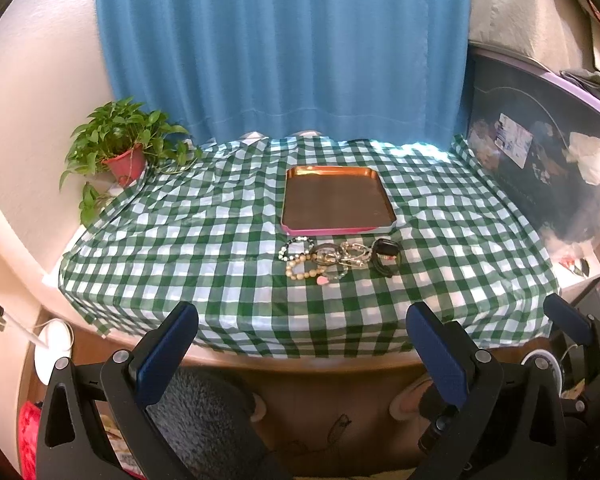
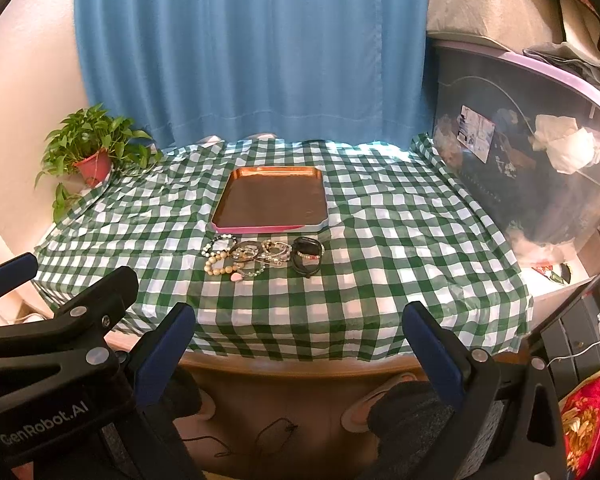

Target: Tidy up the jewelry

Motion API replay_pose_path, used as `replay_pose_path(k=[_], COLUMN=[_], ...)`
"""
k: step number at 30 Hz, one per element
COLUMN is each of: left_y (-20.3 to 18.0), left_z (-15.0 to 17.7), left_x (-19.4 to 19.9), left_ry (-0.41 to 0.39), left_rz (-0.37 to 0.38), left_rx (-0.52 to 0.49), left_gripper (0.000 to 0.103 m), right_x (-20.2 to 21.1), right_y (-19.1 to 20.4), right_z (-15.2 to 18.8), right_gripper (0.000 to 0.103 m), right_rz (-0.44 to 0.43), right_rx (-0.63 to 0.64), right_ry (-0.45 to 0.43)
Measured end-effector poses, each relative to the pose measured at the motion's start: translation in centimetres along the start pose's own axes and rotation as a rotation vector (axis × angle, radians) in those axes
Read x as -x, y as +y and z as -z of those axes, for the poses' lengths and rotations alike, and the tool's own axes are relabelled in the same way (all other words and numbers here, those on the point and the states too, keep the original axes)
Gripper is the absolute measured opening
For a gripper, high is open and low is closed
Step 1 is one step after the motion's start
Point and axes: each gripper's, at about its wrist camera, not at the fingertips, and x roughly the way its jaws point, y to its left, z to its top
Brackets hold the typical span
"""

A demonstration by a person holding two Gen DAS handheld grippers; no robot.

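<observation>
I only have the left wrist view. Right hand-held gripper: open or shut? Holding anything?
Observer: The right hand-held gripper is open, with nothing between its fingers.
Operator: Anything off to its right that I can't see?
Observer: A red embroidered cloth sits low at the right edge.
Operator: Any marking on the left hand-held gripper?
Observer: Yes. The left hand-held gripper has a "GenRobot.AI" label printed on its body.

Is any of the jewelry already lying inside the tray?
No. The tray holds nothing, and the pile of bracelets lies on the checked tablecloth just in front of its near edge.
</observation>
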Motion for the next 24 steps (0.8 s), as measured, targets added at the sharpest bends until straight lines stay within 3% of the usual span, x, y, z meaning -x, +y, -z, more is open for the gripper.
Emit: replay_pose_path(k=[24], left_y=[-1.1], left_z=[0.5], left_x=[0.3], left_ry=[-0.010], left_rz=[-0.020], left_rx=[-0.016], left_gripper=[0.103], right_x=[0.1], right_y=[0.2], right_z=[0.3], right_gripper=[0.103], right_rz=[-0.015], right_rx=[-0.011], right_ry=[0.010])
